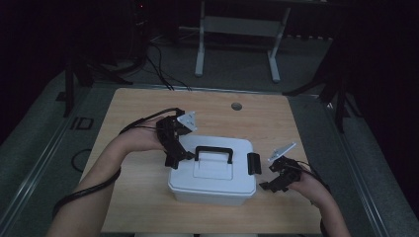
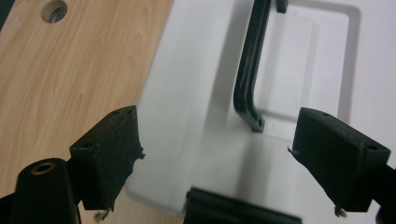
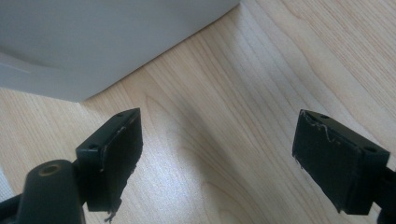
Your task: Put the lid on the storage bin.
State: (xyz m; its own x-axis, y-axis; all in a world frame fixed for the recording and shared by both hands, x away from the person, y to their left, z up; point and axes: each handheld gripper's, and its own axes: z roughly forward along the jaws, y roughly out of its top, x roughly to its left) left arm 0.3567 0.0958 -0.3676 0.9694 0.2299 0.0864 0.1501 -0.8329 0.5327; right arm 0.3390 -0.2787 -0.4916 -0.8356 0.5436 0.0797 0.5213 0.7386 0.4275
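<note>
In the high view, a white box (image 1: 213,170) is seen at centre frame, with the left gripper (image 1: 174,157) at its left edge and the right gripper (image 1: 273,183) just off its right latch (image 1: 253,163). In the left gripper view, wide-open, empty jaws are seen over the lid by the black handle (image 2: 248,70) and above a dark piece at bottom centre, probably the left latch (image 2: 238,211), which would be undone next. In the right gripper view, open, empty jaws are shown over bare table (image 3: 243,116), the box corner at upper left.

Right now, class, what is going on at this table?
A person holds a gripper in each hand beside a white lidded box on a wooden table. The left gripper, jaws open, hangs over the lid's left end near the black carry handle. The right gripper, also open, hovers over bare wood right of the box, holding nothing.
</note>
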